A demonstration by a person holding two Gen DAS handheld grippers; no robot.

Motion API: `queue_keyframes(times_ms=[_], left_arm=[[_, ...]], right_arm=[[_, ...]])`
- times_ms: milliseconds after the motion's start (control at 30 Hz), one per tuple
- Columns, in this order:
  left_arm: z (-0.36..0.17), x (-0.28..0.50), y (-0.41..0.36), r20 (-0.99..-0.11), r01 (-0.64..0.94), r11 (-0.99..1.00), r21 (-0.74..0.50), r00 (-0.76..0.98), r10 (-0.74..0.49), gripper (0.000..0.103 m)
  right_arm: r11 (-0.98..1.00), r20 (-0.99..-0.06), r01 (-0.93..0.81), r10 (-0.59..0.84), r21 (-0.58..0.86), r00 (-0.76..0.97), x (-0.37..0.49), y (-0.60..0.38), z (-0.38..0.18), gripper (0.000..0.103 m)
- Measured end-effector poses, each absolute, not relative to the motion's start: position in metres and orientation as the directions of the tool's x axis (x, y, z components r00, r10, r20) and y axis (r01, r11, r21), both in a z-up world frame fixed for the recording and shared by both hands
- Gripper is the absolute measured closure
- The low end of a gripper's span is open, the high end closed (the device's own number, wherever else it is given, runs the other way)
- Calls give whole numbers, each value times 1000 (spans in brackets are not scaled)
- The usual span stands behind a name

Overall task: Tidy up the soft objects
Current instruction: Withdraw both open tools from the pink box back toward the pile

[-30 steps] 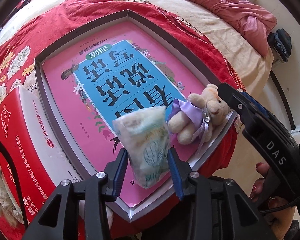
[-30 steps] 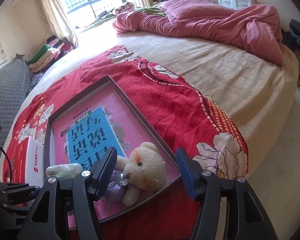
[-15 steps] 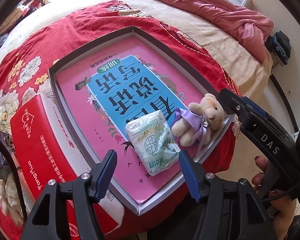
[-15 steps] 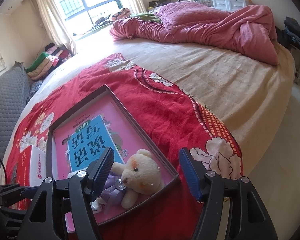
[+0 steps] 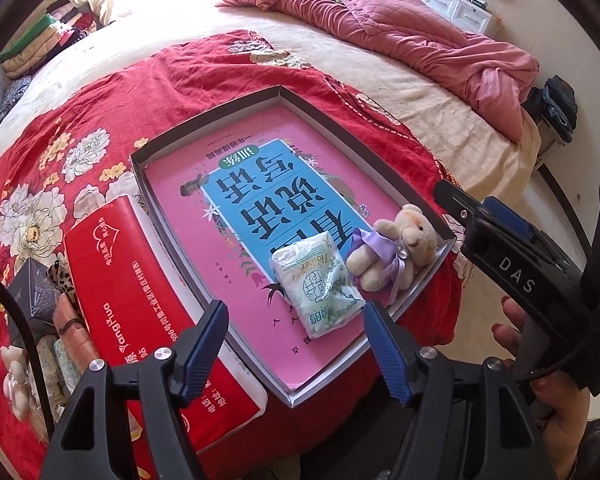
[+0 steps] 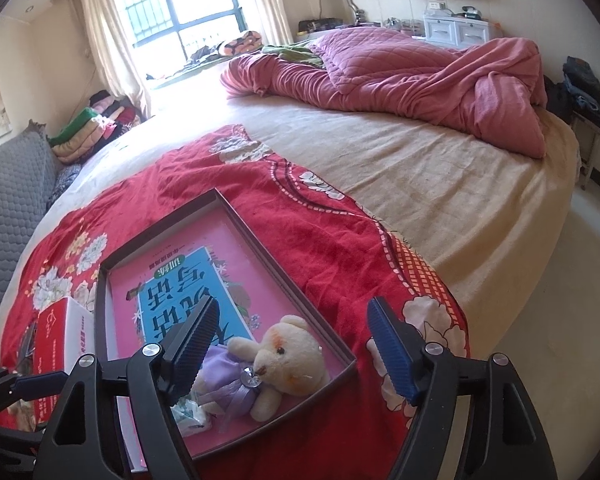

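Note:
A shallow grey box (image 5: 216,118) with a pink and blue book inside lies on the red flowered blanket. A white tissue pack (image 5: 318,286) lies in the box's near right part, beside a cream teddy bear (image 5: 392,250) in a purple dress. My left gripper (image 5: 296,344) is open and empty, just above and short of the tissue pack. My right gripper (image 6: 290,344) is open and empty, above the bear (image 6: 284,364); the tissue pack (image 6: 188,412) is partly hidden behind its left finger. The right gripper also shows at the right of the left wrist view (image 5: 516,264).
A red and white carton (image 5: 140,312) lies left of the box. Several small soft items (image 5: 48,344) are piled at its left. A crumpled pink quilt (image 6: 412,76) lies at the far side of the bed. Folded clothes (image 6: 96,124) sit by the window.
My left gripper opened and let the tissue pack go into the box beside the bear, then drew back and up. My right gripper also drew back from the bear.

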State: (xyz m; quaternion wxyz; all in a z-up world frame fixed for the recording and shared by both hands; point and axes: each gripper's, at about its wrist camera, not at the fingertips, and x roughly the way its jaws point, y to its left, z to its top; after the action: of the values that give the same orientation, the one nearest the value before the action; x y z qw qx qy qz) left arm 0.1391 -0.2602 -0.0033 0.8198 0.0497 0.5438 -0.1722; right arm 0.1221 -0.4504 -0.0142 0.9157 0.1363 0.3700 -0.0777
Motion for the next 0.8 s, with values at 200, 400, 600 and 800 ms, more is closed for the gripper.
queue_keyframes(times_ms=[200,400,600,800], left_arm=[[12,135,-241,-884,302,943,-136,394,-253,23],[28,129,-218,-865,267,953,-145,433,-253,23],[39,122,-194,-849,231,958,-169,460,-261,23],[49,112,-172,-834,200,965,-167,494,-246,23]], right_arm=[[961,-673,221,-55,164,737,117,-437,2,26],[971,-643,187,-50,148,765,111,-420,24,25],[983,-620,136,-28,127,784,103,-397,44,25],[990,-590,80,6,119,807,93,-375,60,25]])
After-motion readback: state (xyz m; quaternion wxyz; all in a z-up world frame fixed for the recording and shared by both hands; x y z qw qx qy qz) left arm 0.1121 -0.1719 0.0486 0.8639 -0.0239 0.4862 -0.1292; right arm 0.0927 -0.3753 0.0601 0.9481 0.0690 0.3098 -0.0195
